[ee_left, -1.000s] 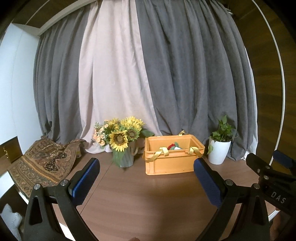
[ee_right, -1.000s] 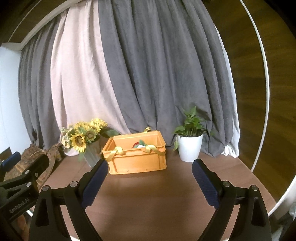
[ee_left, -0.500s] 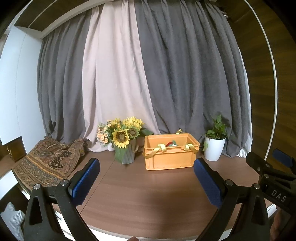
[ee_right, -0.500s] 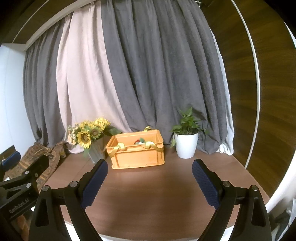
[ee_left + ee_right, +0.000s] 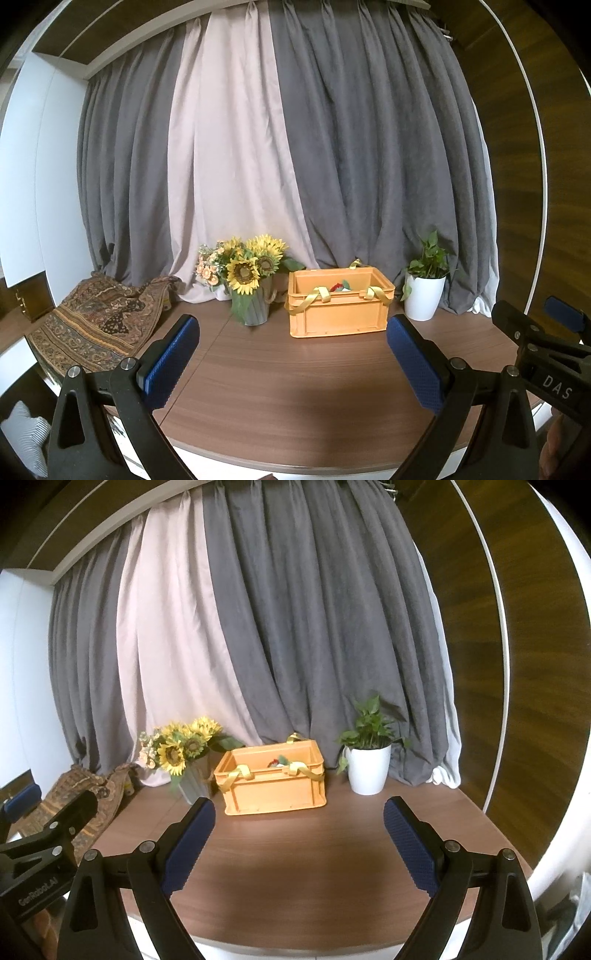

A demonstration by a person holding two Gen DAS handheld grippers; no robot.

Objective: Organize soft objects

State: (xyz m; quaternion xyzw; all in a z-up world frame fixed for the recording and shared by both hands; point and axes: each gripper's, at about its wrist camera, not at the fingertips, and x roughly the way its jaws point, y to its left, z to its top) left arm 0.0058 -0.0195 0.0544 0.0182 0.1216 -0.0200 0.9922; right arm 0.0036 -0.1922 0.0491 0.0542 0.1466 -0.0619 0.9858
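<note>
Both grippers drawn back from the desk [image 5: 295, 380] since a second ago: crate [image 5: 341, 303] smaller in both views, near desk edge now showing, more curtain [image 5: 332, 147] overhead. Left gripper [image 5: 293, 362] fingers wide apart, nothing between; right gripper [image 5: 299, 842] likewise spread and bare. Crate orange, upright, well apart from both grippers, between sunflower vase [image 5: 255, 308] and white plant pot [image 5: 424, 297]; yellow straps [image 5: 314, 297] draped over front rim, one more at back. Soft things [image 5: 338, 286] inside, red and green, mostly hidden by the wall; kind not to be told. Patterned cloth [image 5: 92, 321] heaped at desk's left end. No soft thing loose on bare desk. Judged: retreat with bare fingers suggests stowing done or nearly so, unless the cloth counts. Writing: "DAS" on right gripper's body in left view; "GenRobot.AI" on left gripper's body in right view
</note>
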